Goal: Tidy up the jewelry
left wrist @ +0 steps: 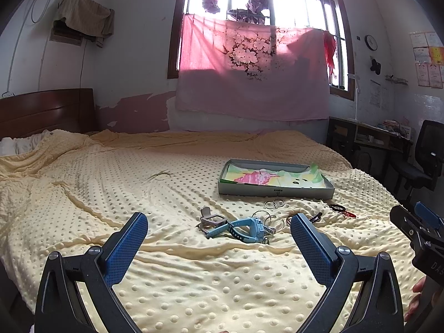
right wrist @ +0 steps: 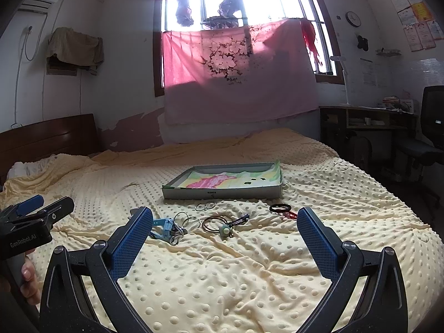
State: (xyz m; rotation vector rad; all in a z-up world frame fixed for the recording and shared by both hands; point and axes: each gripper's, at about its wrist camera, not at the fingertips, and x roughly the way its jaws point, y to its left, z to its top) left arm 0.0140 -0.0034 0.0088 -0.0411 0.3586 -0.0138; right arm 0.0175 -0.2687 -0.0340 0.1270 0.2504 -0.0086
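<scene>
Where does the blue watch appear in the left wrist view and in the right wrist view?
Left wrist view: blue watch lies low centre, between the open fingers.
Right wrist view: blue watch lies left of centre, beside the left finger.
Shared landmark: the grey tray behind it.

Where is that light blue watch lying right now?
The light blue watch lies on the yellow bedspread ahead of the left gripper, between a beige watch case and thin rings.
</scene>
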